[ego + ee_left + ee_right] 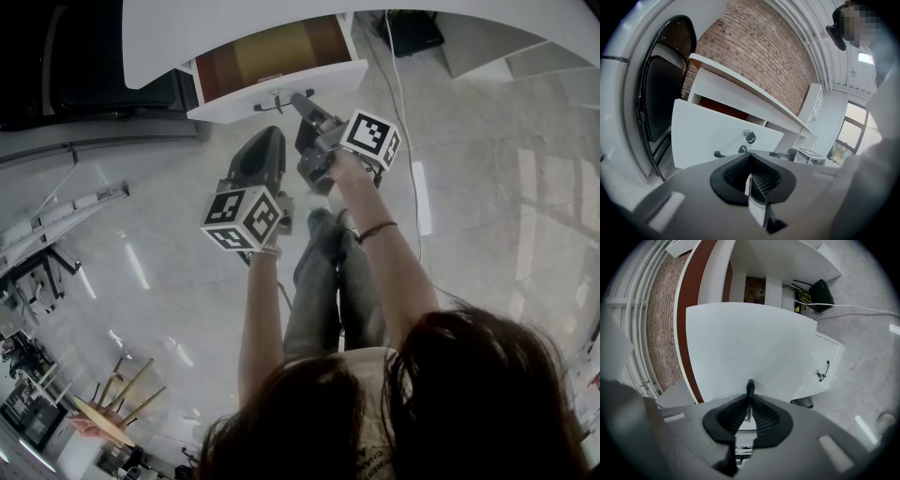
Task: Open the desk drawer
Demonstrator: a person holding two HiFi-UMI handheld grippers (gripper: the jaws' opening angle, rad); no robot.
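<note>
The white desk drawer stands pulled out from under the desk, and its brown inside shows. A dark handle sits on the drawer front. My right gripper is at the handle's right end. In the right gripper view its jaws are shut on the black handle, with the drawer front close behind. My left gripper hangs just below the drawer front, shut with nothing in it. The left gripper view shows the drawer front, its lock and the handle.
A black chair stands to the left of the drawer. A second white cabinet door with its own handle is at the right. A black box and a white cable lie on the floor under the desk. My legs are below the grippers.
</note>
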